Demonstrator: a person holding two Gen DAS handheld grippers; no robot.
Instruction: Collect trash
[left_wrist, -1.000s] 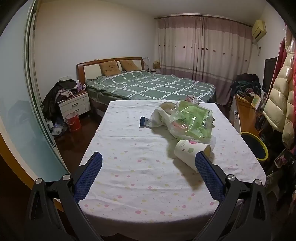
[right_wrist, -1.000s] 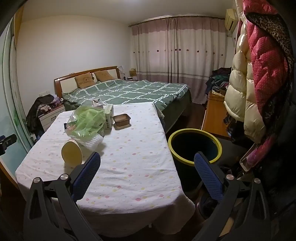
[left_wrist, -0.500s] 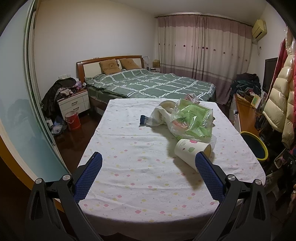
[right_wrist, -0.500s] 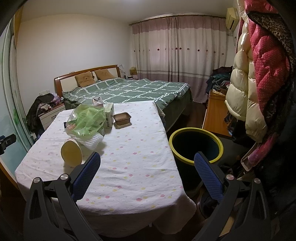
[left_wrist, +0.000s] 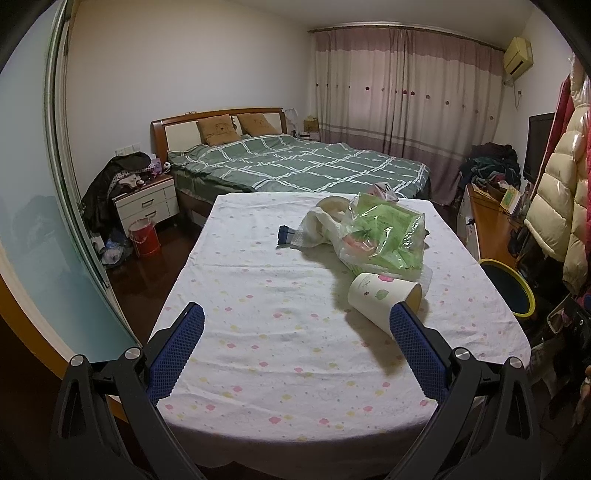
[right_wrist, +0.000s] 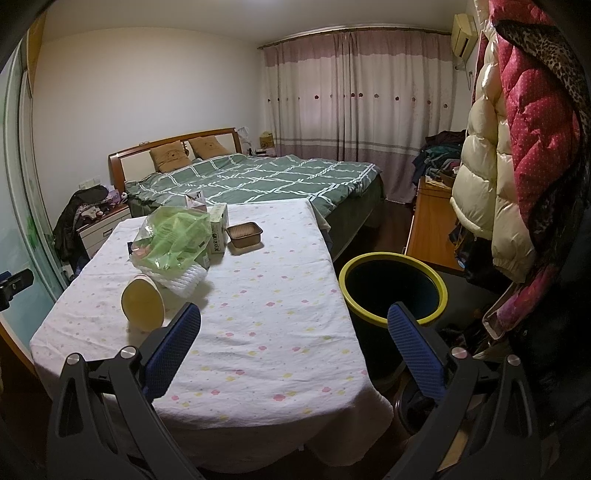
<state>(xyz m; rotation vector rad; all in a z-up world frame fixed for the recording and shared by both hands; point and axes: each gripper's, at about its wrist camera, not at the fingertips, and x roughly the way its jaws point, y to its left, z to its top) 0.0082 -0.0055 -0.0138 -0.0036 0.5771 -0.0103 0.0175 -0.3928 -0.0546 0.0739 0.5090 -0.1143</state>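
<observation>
A paper cup (left_wrist: 382, 299) lies on its side on the flowered tablecloth (left_wrist: 258, 295); it also shows in the right wrist view (right_wrist: 143, 303). Behind it lie a clear bag of green packets (left_wrist: 384, 236), white foam wrap (right_wrist: 184, 279), a crumpled white wrapper (left_wrist: 314, 229), a small carton (right_wrist: 218, 232) and a brown tray (right_wrist: 243, 234). A dark bin with a yellow rim (right_wrist: 393, 286) stands on the floor right of the table. My left gripper (left_wrist: 295, 319) is open and empty over the table's near end, its right finger by the cup. My right gripper (right_wrist: 293, 314) is open and empty above the table's right edge.
A bed with a green checked cover (left_wrist: 295, 166) stands beyond the table. A nightstand (left_wrist: 147, 206) and red bucket (left_wrist: 144, 236) are at the left. Hanging coats (right_wrist: 517, 147) and a wooden desk (right_wrist: 428, 229) crowd the right side behind the bin.
Both views shift slightly: the grippers have drawn back and risen a little from the table. Nothing on the table has moved.
</observation>
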